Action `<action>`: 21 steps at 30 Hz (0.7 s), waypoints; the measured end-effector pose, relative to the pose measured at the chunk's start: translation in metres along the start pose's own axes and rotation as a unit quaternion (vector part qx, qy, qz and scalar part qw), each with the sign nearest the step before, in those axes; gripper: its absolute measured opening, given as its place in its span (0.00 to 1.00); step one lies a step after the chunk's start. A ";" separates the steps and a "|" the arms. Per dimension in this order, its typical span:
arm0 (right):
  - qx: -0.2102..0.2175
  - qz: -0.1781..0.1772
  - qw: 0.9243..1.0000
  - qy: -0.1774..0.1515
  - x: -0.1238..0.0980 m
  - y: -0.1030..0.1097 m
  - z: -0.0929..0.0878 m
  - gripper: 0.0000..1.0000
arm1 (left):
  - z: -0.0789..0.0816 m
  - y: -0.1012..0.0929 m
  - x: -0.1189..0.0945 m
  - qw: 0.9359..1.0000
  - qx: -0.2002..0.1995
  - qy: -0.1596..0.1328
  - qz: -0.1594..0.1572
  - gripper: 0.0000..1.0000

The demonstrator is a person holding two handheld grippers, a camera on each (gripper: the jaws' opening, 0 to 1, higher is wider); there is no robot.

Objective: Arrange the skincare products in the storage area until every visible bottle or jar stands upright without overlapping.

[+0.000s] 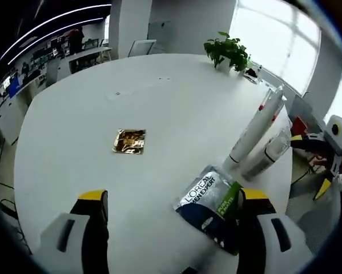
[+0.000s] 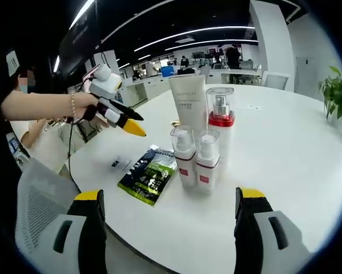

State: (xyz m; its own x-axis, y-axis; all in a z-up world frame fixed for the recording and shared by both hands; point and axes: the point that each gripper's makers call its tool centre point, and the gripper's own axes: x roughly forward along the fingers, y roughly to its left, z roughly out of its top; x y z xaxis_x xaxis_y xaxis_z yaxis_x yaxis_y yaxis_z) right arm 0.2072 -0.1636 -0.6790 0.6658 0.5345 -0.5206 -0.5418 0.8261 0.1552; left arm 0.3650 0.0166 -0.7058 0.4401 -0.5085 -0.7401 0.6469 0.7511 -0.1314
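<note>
Skincare bottles, white with clear caps (image 1: 261, 140), stand upright at the right of the round white table (image 1: 176, 97) in the left gripper view; the dark green-and-silver sachet (image 1: 210, 205) lies flat by the open left gripper (image 1: 173, 214)'s right jaw, near the table edge; room lies leftward.

From the right gripper view, two small pump bottles (image 2: 194, 157), a red-collared bottle (image 2: 220, 123) and a white tube (image 2: 189, 103) stand grouped, apparently done; the open right gripper (image 2: 171, 214) hangs empty.

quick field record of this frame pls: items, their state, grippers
table: white, round
sachet: flat on the table near its edge
tube: upright
pump bottle: upright, red collar
small bottles: two, upright, side by side
gold packet: flat, apart from the rest
plant: far edge
left gripper: open, holds nothing
right gripper: open, holds nothing
</note>
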 end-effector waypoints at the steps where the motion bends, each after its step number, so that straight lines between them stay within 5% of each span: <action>1: -0.001 -0.001 1.000 0.001 0.000 0.000 0.000 0.95 | 0.001 0.002 0.003 1.000 0.002 0.003 0.000 0.87; 21: -0.008 -0.007 1.000 0.021 0.002 -0.001 -0.007 0.95 | 0.018 0.049 0.066 0.998 0.036 0.055 0.023 0.83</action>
State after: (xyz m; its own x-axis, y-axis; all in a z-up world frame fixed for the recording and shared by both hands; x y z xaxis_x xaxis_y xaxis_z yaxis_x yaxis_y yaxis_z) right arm 0.2057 -0.1648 -0.6863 0.6518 0.5141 -0.5576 -0.5400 0.8308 0.1347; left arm 0.4372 0.0115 -0.7492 0.4012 -0.4223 -0.8128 0.6726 0.7382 -0.0516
